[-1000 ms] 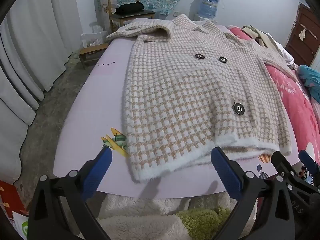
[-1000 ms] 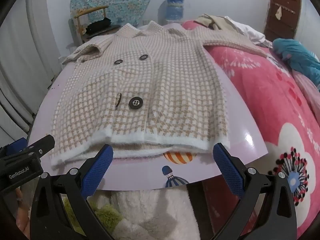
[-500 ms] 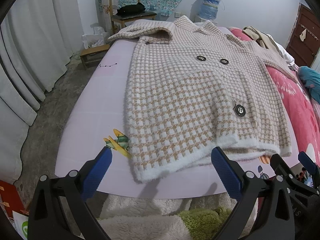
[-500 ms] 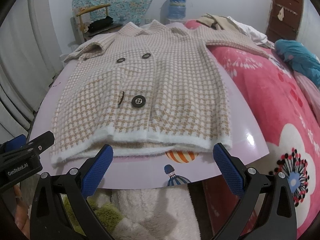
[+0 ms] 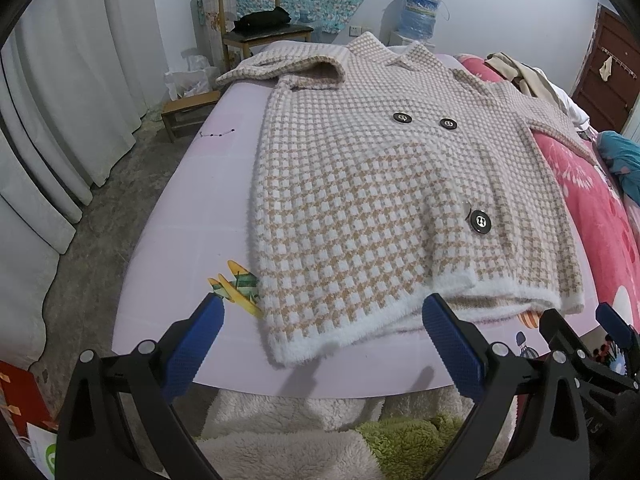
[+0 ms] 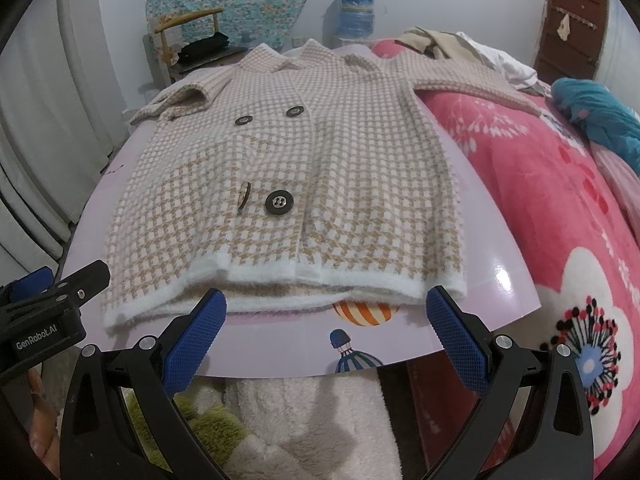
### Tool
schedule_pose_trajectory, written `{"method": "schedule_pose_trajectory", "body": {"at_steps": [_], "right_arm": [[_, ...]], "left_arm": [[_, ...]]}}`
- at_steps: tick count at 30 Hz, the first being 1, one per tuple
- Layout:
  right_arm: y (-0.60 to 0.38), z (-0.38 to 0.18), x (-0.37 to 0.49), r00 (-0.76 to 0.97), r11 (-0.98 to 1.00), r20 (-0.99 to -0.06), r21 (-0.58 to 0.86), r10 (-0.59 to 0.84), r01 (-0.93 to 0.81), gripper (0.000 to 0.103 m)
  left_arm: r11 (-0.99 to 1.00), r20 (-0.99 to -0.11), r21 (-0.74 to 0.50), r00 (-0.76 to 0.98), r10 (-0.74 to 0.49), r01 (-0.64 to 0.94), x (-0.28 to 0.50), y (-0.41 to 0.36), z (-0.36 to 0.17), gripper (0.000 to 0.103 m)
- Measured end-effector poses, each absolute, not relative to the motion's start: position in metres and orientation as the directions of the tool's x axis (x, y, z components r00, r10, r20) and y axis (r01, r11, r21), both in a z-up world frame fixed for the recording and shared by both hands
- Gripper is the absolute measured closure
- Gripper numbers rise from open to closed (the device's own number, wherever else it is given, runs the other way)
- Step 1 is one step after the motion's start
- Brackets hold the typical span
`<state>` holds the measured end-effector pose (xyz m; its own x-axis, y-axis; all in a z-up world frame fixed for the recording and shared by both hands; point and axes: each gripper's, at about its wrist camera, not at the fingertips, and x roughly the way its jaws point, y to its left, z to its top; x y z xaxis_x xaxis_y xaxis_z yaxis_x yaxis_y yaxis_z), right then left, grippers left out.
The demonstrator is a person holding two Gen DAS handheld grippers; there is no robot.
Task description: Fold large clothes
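A beige-and-white houndstooth coat with dark buttons lies flat, front up, on a pale lilac board; it also shows in the right wrist view. Its white hem faces me and its sleeves spread left and right at the far end. My left gripper is open and empty, just short of the hem's left corner. My right gripper is open and empty, just short of the hem's middle and right part. Neither touches the cloth.
The board rests on a bed with a pink flowered blanket to the right. A wooden chair, a water jug and a low stool stand at the far end. White curtains hang on the left. Fluffy cloth lies below the board's near edge.
Both grippers have moved slightly closer to the coat's hem. Both stay open and the coat has not moved.
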<state>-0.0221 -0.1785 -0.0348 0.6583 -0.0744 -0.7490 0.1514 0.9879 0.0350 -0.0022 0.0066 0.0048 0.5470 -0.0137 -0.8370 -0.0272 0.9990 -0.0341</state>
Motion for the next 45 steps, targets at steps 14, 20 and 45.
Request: {"method": "schedule_pose_trajectory", "body": {"at_steps": [14, 20, 45], "right_arm": [[-0.1767, -0.0329, -0.0214, 0.657, 0.989, -0.751, 0.036, -0.067, 0.143, 0.007], [-0.1767, -0.0334, -0.0215, 0.657, 0.989, -0.751, 0.037, -0.067, 0.143, 0.007], [-0.1729, -0.0339, -0.0206, 0.657, 0.99, -0.752, 0.034, -0.064, 0.136, 0.007]], "left_arm": [[0.999, -0.832, -0.03, 0.554, -0.007, -0.032, -0.0012, 0.0068, 0.0065, 0.005], [0.999, -0.833, -0.029, 0.554, -0.007, -0.032, -0.001, 0.0065, 0.0064, 0.005], [0.999, -0.831, -0.032, 0.555, -0.009, -0.031, -0.0012, 0.0057, 0.0048, 0.005]]}}
